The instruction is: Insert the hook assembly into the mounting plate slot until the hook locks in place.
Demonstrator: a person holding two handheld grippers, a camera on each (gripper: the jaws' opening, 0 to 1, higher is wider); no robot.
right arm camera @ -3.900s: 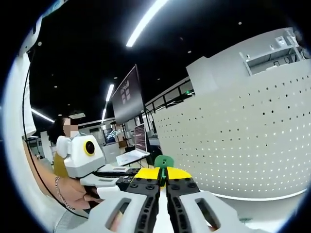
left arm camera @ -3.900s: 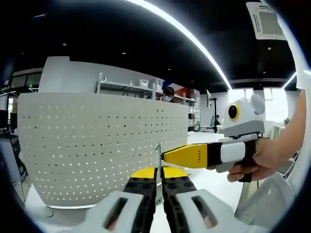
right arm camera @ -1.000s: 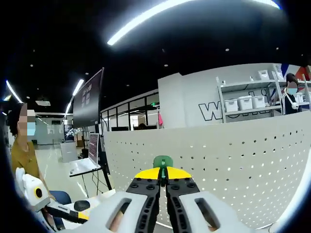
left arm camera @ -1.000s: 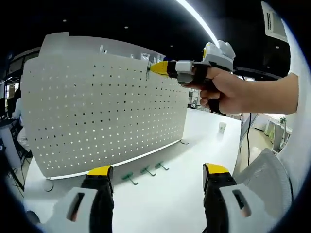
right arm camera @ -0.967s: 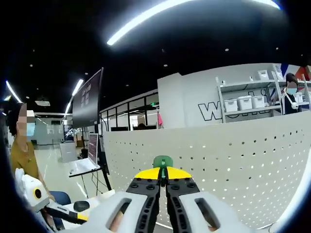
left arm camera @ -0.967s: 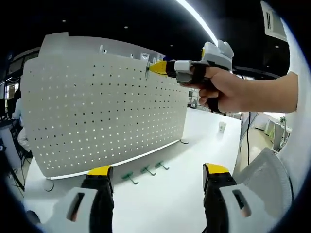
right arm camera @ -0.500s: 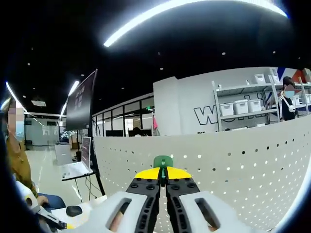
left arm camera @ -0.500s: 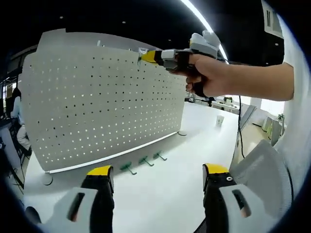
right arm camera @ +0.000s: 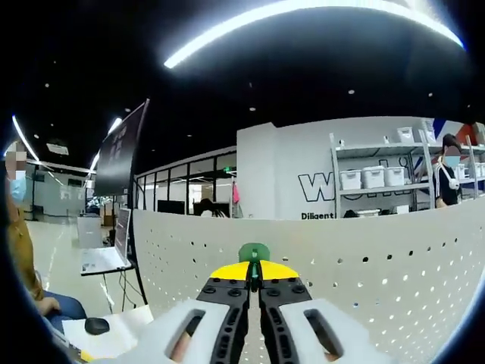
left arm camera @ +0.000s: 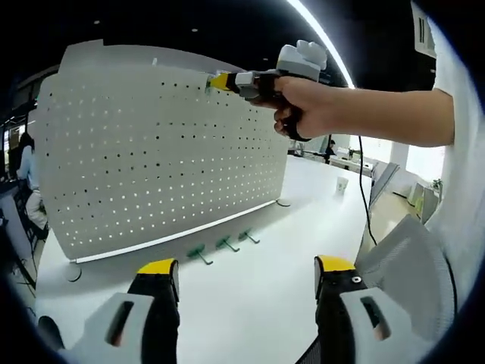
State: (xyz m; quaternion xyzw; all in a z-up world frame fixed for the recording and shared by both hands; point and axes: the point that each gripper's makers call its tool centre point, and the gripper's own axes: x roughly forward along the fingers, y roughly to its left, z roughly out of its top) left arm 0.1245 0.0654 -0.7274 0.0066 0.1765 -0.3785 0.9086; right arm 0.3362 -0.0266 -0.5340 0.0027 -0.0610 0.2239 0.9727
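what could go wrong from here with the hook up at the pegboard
The right hand-held gripper holds the green hook by a small pinch at the top edge of the white pegboard, so it could twist or slip before seating. The holes are small and close, so it may miss its hole. The left hand-held gripper hangs open above three spare hooks and could knock them.

In the right gripper view, the right tool (right arm camera: 255, 282) is pinching a green hook (right arm camera: 254, 252), hiding all but its top. In the left gripper view, the hook at that tool's tip (left arm camera: 211, 82) is showing too small to make out against the pegboard (left arm camera: 151, 152), and three green hooks (left arm camera: 220, 246) on the surface (left arm camera: 250, 303) are lying too small for detail.
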